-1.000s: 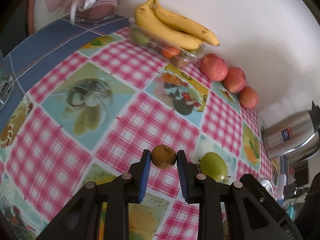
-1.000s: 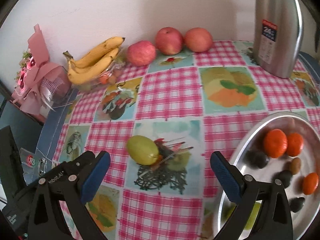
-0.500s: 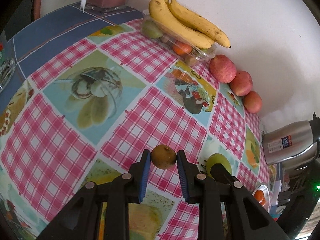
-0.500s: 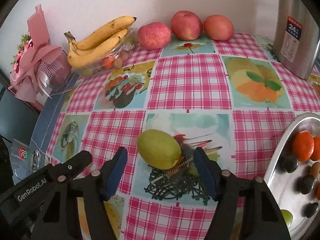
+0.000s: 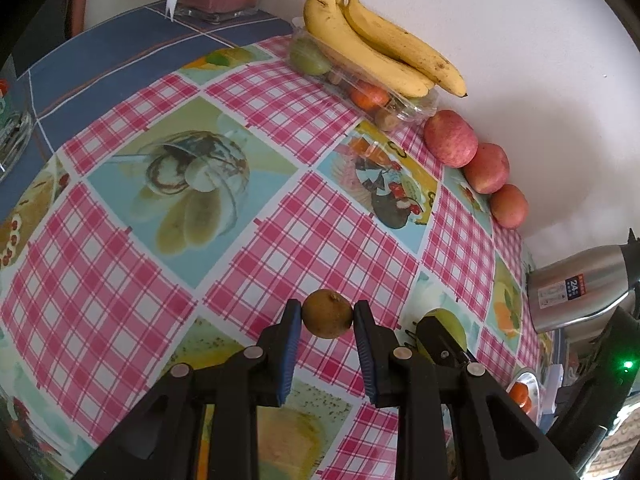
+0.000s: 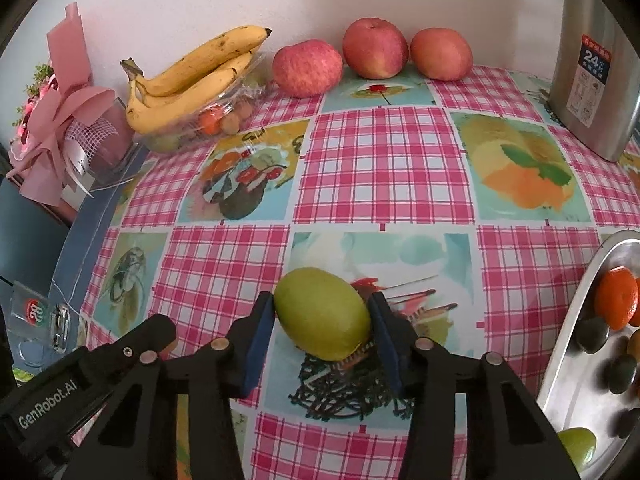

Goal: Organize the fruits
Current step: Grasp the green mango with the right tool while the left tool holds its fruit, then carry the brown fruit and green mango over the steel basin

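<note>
My left gripper (image 5: 327,319) is shut on a small brown round fruit (image 5: 327,313) and holds it above the checked tablecloth. My right gripper (image 6: 322,322) is shut on a green mango (image 6: 322,314) that rests on the cloth; its black body and the mango (image 5: 460,330) also show in the left wrist view. A metal tray (image 6: 576,344) at the right edge holds oranges (image 6: 615,298), dark small fruits and a green fruit. Bananas (image 6: 192,76) lie on a clear box at the back.
Three red apples (image 6: 374,48) line the wall at the back. A steel thermos (image 6: 596,64) stands at the back right. A pink gift bouquet (image 6: 68,120) stands at the back left. A clear glass item (image 6: 40,320) sits at the left table edge.
My right gripper moved forward over the green mango and closed from wide open onto it. My left gripper kept its hold on the brown fruit and lifted slightly.
</note>
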